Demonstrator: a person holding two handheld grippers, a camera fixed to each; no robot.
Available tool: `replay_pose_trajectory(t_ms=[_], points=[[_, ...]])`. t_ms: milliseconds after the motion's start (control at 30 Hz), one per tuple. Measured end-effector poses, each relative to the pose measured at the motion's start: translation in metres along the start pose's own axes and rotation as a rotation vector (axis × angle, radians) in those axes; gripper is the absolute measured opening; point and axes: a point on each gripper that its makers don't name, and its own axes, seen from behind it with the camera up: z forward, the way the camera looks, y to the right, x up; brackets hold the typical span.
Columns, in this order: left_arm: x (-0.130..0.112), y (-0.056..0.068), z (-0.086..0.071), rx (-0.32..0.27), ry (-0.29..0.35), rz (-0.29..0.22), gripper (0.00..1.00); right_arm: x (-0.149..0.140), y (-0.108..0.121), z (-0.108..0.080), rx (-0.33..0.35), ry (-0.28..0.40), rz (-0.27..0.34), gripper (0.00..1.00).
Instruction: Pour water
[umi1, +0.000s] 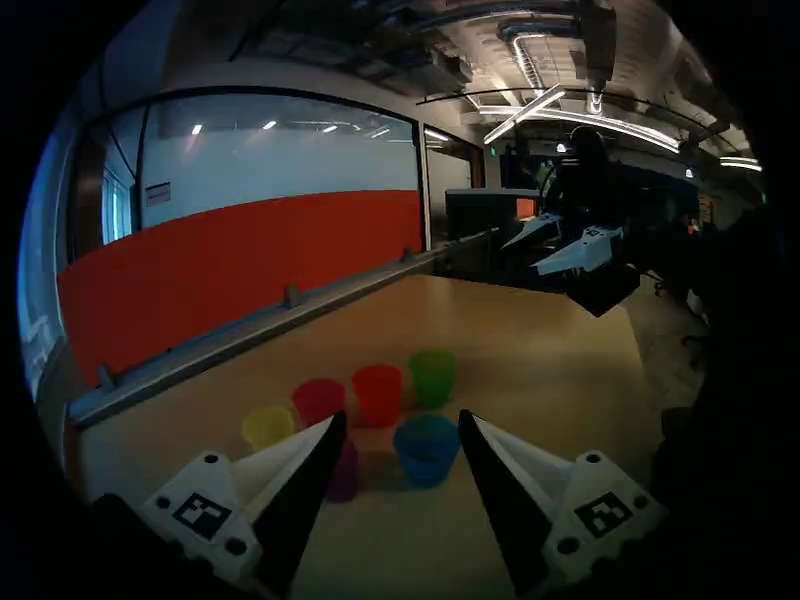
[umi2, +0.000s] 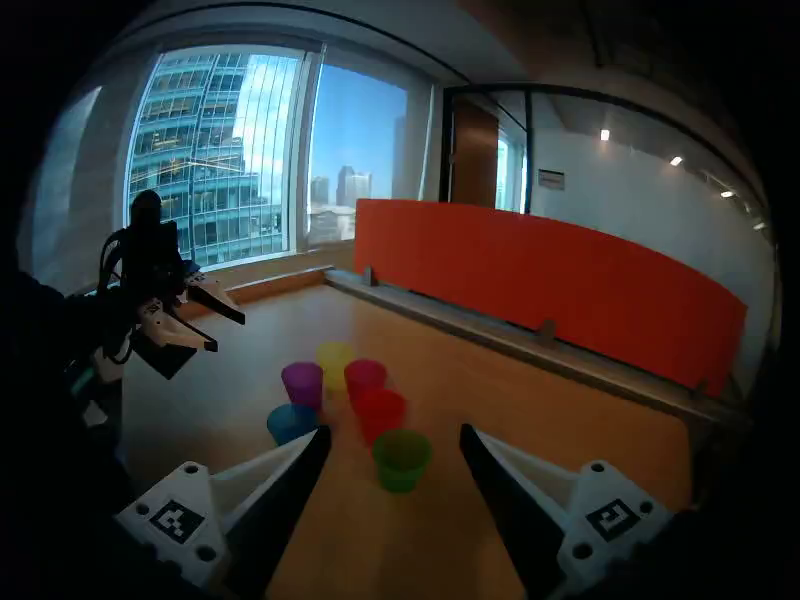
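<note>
Six cups stand clustered, some touching, on the wooden surface (umi1: 560, 340), low and centre in the left gripper view: yellow cup (umi1: 268, 427), pink cup (umi1: 318, 400), red cup (umi1: 377, 393), green cup (umi1: 433, 377), blue cup (umi1: 427, 450) and purple cup (umi1: 345, 470). Bare surface lies all round the cluster, widest toward the right of frame. On the left, a metal rail (umi1: 290, 305) and an orange partition (umi1: 250, 250) bound the surface. Left hand-held gripper (umi1: 401, 420): fingers wide apart, gripping nothing, the blue cup seen between the tips. Right hand-held gripper (umi2: 395, 432): fingers likewise wide apart and empty, the green cup seen between the tips. The purple cup is partly hidden behind a finger of the left hand-held gripper. Cup contents cannot be made out. The right-hand edge of the surface is lost in dark.
</note>
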Motion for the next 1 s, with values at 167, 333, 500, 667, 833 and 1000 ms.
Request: replay_pose_trajectory(t_ms=[167, 333, 500, 667, 833, 1000], points=[[-0.012, 0.003, 0.006, -0.010, -0.026, 0.007, 0.82, -0.006, 0.002, 0.003, -0.006, -0.014, -0.006, 1.00], [-0.025, 0.010, 0.011, -0.029, -0.057, 0.012, 0.82, -0.012, 0.001, 0.006, -0.005, -0.026, -0.009, 1.00], [-0.037, 0.015, 0.017, -0.042, -0.087, 0.022, 0.82, -0.016, 0.001, 0.009, -0.004, -0.035, -0.013, 1.00], [-0.045, 0.020, 0.022, -0.059, -0.109, 0.026, 0.82, -0.020, 0.002, 0.013, -0.004, -0.042, -0.016, 1.00], [-0.051, 0.022, 0.024, -0.062, -0.118, 0.025, 0.82, -0.025, 0.000, 0.016, -0.001, -0.047, -0.013, 1.00], [-0.056, 0.025, 0.024, -0.065, -0.127, 0.029, 0.82, -0.031, 0.001, 0.020, 0.000, -0.057, -0.014, 1.00]])
